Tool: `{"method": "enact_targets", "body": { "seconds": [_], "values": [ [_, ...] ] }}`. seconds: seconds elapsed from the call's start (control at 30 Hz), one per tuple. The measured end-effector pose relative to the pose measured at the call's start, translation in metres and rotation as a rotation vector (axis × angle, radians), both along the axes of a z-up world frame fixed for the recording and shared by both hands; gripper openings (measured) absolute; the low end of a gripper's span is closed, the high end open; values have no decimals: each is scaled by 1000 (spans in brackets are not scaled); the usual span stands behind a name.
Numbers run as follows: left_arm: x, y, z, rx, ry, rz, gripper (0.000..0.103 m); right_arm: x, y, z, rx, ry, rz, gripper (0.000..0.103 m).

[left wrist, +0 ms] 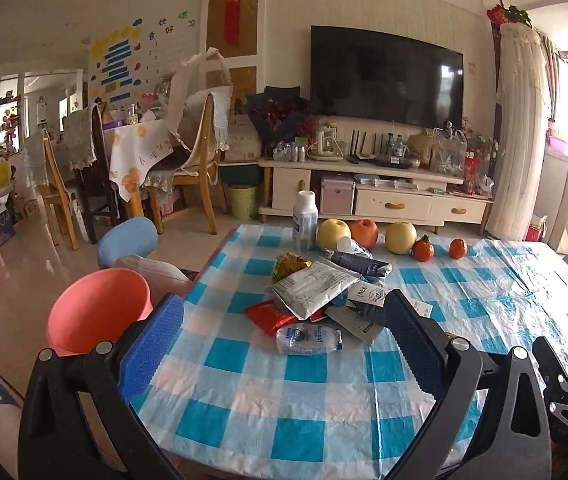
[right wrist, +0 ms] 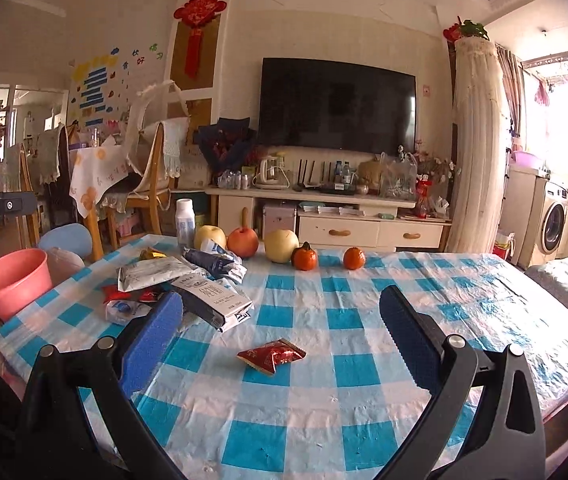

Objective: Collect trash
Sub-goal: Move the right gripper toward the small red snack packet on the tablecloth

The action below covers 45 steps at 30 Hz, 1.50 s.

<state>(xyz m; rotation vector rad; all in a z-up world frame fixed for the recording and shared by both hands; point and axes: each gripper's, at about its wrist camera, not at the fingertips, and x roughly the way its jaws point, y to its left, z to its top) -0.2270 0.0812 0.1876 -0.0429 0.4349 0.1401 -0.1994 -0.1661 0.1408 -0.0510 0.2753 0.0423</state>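
A heap of wrappers lies on the blue-checked tablecloth: a silver pouch, a red packet, a clear plastic pack nearest me. My left gripper hovers over the table's near edge, open and empty, the heap between its fingertips' lines. In the right wrist view the heap sits left, and a lone red wrapper lies between the fingers of my right gripper, which is open and empty. A pink bucket stands left of the table.
Along the table's far edge stand a white bottle, two pears, an apple and two tangerines. Beyond are a TV cabinet, dining chairs and a washing machine. A blue stool sits behind the bucket.
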Motion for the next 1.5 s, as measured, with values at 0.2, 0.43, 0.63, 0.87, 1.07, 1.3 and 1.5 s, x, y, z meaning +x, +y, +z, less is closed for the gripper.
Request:
{"method": "enact_targets", "body": {
  "seconds": [0.2,0.43,0.63,0.87,1.07,1.3,1.5],
  "values": [
    [-16,0,10,28,-31,3,99,-16,4,3,-8,-30,-15,100],
    [-26,-5,13,48,-42,-13,99,-25,1,3,-23,-51,-35,100],
    [-25,-16,10,71,-29,-29,99,-24,-6,1,-8,-34,-48,100],
    [-16,-29,-6,88,29,-59,99,-18,-5,-4,-7,11,-8,100],
    [-7,-43,-25,111,82,-86,99,-13,-4,-9,-27,51,15,100],
    [4,-54,-42,127,124,-105,99,-7,-9,-14,-17,95,25,100],
    [12,-57,-53,130,150,-104,99,1,-12,-19,2,123,41,99]
  ]
}}
